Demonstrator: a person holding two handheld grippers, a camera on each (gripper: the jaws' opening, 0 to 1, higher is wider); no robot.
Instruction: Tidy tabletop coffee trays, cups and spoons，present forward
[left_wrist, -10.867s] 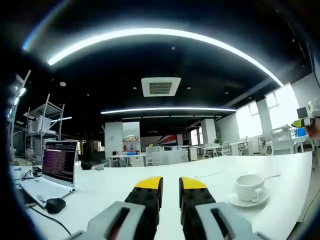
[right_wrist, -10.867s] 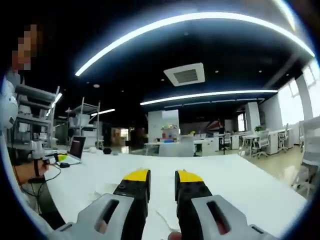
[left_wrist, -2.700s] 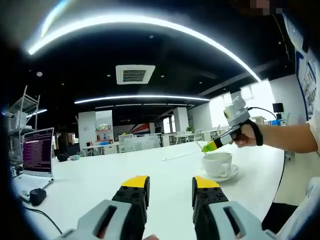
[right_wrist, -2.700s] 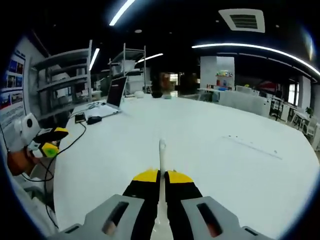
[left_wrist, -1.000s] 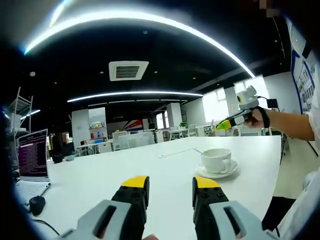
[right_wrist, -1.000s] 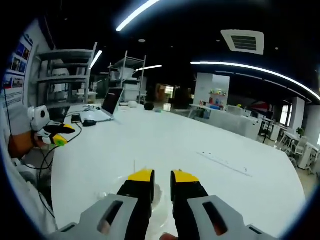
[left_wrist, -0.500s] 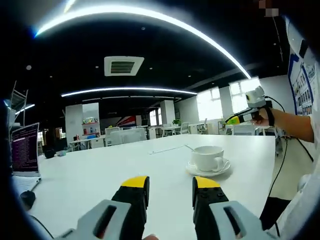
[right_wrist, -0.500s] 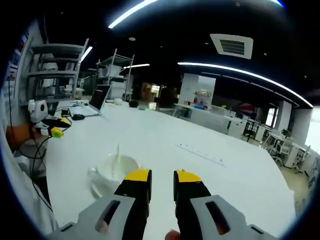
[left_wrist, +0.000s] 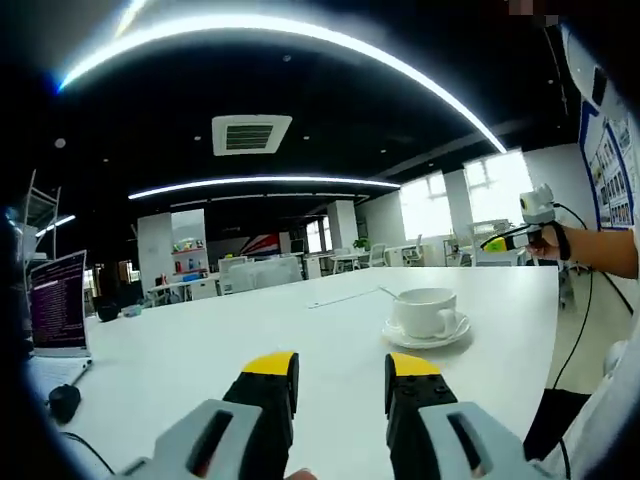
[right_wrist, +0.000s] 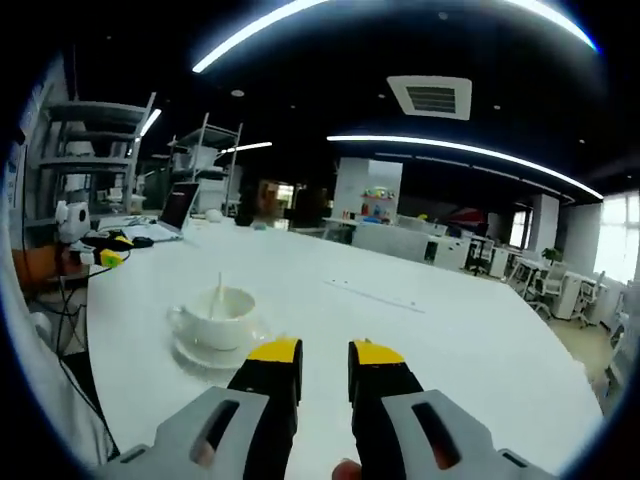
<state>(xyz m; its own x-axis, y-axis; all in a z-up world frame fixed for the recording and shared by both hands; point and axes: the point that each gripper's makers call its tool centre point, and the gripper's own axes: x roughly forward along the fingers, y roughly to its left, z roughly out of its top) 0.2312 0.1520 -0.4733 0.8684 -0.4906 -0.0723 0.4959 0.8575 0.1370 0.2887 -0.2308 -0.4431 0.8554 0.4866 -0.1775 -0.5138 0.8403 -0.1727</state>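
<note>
A white coffee cup (left_wrist: 425, 312) stands on its white saucer (left_wrist: 430, 337) on the white table (left_wrist: 200, 350), ahead and right of my left gripper (left_wrist: 340, 368). That gripper is open and holds nothing. A spoon (left_wrist: 386, 293) leans in the cup with its handle sticking out to the left. In the right gripper view the same cup (right_wrist: 222, 314), saucer (right_wrist: 205, 352) and spoon (right_wrist: 218, 292) sit left of my right gripper (right_wrist: 326, 352), which is open and empty. The right gripper (left_wrist: 508, 240) hangs in a hand beyond the cup. The left gripper (right_wrist: 108, 256) shows at the far left.
An open laptop (left_wrist: 58, 316) and a dark mouse (left_wrist: 62, 401) lie at the table's left end, with a cable. Metal shelves (right_wrist: 200, 160) stand behind the laptop (right_wrist: 178, 210). A person's forearm (left_wrist: 600, 258) crosses the right edge. Office desks and chairs fill the background.
The right gripper, shut on the spoon 2.7 s ago, has let it go into the cup and drawn back to the right of it. The left gripper stays open.
</note>
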